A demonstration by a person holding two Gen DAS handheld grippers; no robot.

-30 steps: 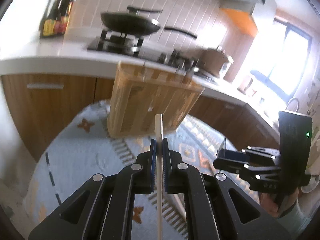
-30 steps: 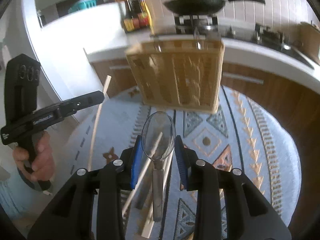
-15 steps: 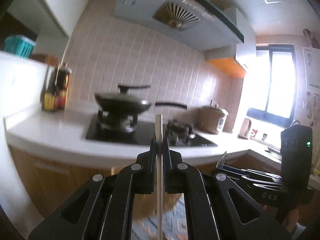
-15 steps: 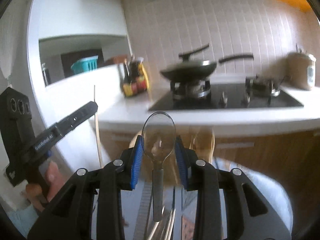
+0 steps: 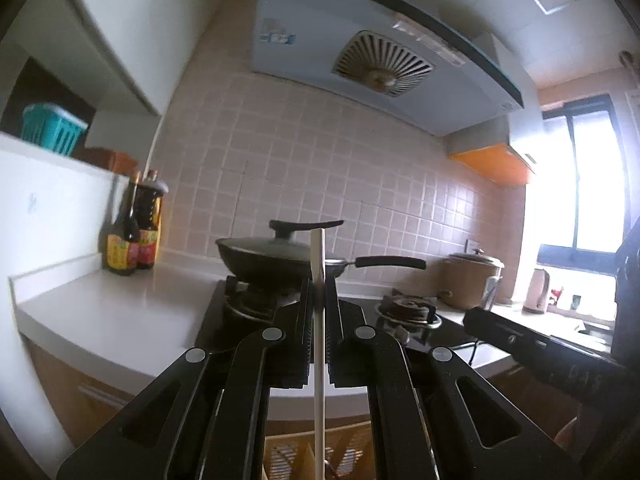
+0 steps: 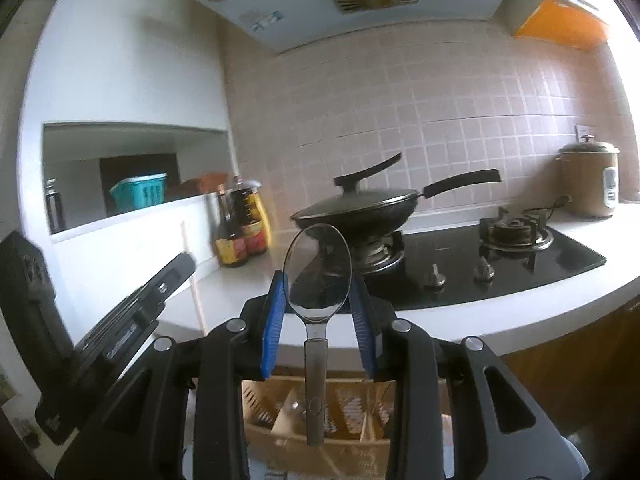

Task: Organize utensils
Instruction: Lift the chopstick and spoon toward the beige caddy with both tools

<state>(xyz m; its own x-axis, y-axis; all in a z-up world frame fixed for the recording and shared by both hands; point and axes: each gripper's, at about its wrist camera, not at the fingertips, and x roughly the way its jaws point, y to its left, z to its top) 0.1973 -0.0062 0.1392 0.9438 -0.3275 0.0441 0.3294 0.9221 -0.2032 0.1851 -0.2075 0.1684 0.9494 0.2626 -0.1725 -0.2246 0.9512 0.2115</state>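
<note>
The left gripper [image 5: 319, 312] has its fingers pinching a pale chopstick [image 5: 318, 360], which stands upright between the pads and pokes above the tips. Below it, at the bottom edge, shows the slatted wooden holder [image 5: 340, 456]. The right gripper [image 6: 318, 312] has its blue-padded fingers pressed against the bowl of a steel spoon [image 6: 316, 276], bowl up, handle hanging down over the holder [image 6: 340, 412], whose dividers form compartments just under the handle's end. From the left wrist view, the other gripper's black body at the right carries lettering that reads roughly "DAS", partly blurred. From the right wrist view, the left gripper's side bears small white writing, too blurred to read.

Beyond lies the white tabletop [image 6: 500, 316] with a black hob [image 6: 520, 264]. A lidded wok [image 6: 360, 208] sits on the left burner. Two sauce bottles [image 6: 240, 236] with yellow and red labels stand near the wall; their print is illegible. A brown rice cooker [image 6: 590, 180] stands far right. Above hangs a hood [image 5: 360, 52] with an unreadable blue sticker.
</note>
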